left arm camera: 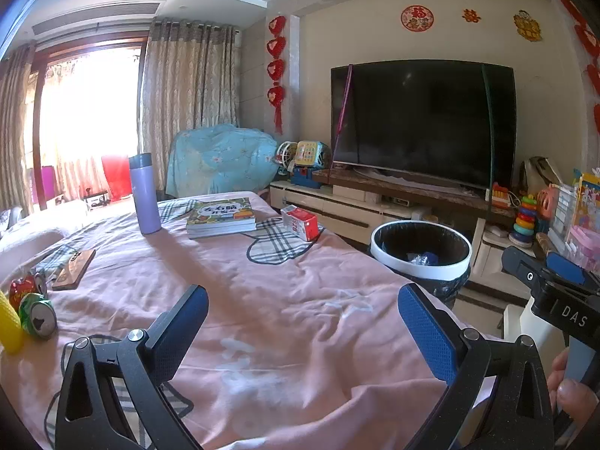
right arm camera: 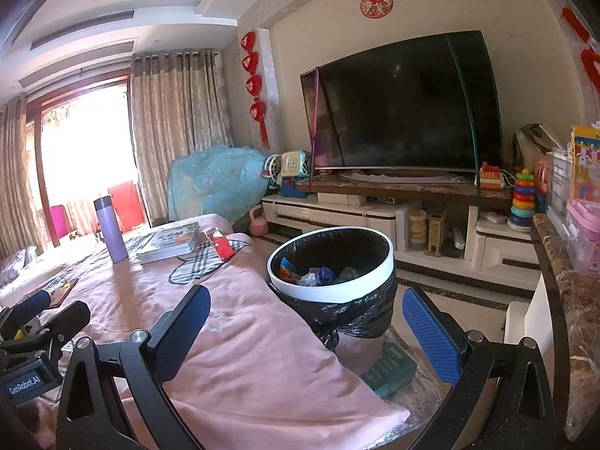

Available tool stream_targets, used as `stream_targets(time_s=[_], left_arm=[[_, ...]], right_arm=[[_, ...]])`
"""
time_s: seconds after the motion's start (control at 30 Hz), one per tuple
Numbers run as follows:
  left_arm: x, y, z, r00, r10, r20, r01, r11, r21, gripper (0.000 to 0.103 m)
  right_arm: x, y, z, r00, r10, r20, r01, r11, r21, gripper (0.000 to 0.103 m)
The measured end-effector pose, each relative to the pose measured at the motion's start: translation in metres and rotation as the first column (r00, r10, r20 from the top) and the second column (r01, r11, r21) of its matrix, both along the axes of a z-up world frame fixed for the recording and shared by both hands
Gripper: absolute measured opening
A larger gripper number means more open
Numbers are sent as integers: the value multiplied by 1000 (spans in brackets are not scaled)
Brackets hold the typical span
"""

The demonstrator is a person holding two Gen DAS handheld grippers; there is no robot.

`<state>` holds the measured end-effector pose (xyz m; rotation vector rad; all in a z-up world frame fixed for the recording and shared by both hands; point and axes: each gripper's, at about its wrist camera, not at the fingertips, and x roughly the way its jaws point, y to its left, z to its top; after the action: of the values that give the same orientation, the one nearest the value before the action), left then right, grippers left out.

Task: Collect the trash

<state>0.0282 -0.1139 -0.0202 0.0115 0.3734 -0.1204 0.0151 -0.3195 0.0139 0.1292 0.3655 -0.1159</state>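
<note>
A white-rimmed trash bin (left arm camera: 420, 258) with a black liner stands beside the pink-covered table (left arm camera: 262, 318); in the right wrist view the bin (right arm camera: 330, 285) holds several wrappers. A red and white carton (left arm camera: 299, 222) lies on the table's far side, also in the right wrist view (right arm camera: 219, 243). A green can (left arm camera: 37, 315) and a red can (left arm camera: 22, 290) lie at the left edge. My left gripper (left arm camera: 303, 311) is open and empty above the table. My right gripper (right arm camera: 305, 315) is open and empty, near the bin.
A purple flask (left arm camera: 144, 193), stacked books (left arm camera: 221, 215), a phone (left arm camera: 73, 269) and a yellow object (left arm camera: 9, 326) are on the table. A TV cabinet (right arm camera: 375, 217) with a TV and toys stands behind. A marble counter (right arm camera: 577, 300) is at right.
</note>
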Motion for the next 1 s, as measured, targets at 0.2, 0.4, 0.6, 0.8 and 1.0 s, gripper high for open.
stream_targets(time_s=[0.2, 0.4, 0.6, 0.8, 1.0], left_arm=[[0, 0, -1, 1000, 0, -2, 0, 1000, -4, 102], [0, -1, -1, 1000, 2, -3, -2, 1000, -3, 102], [1, 0, -2, 1000, 0, -7, 0, 1000, -3, 102], [1, 0, -3, 1000, -2, -7, 2, 1000, 0, 102], [0, 0, -3, 1000, -3, -7, 3, 1000, -1, 102]], right_arm=[[1, 2, 1, 1000, 2, 3, -2, 1000, 3, 103], [0, 2, 1, 1000, 2, 3, -2, 1000, 4, 103], [1, 3, 1, 1000, 2, 3, -2, 1000, 4, 103], [0, 1, 0, 1000, 1, 3, -1, 1000, 4, 103], [1, 2, 0, 1000, 2, 2, -2, 1000, 4, 103]])
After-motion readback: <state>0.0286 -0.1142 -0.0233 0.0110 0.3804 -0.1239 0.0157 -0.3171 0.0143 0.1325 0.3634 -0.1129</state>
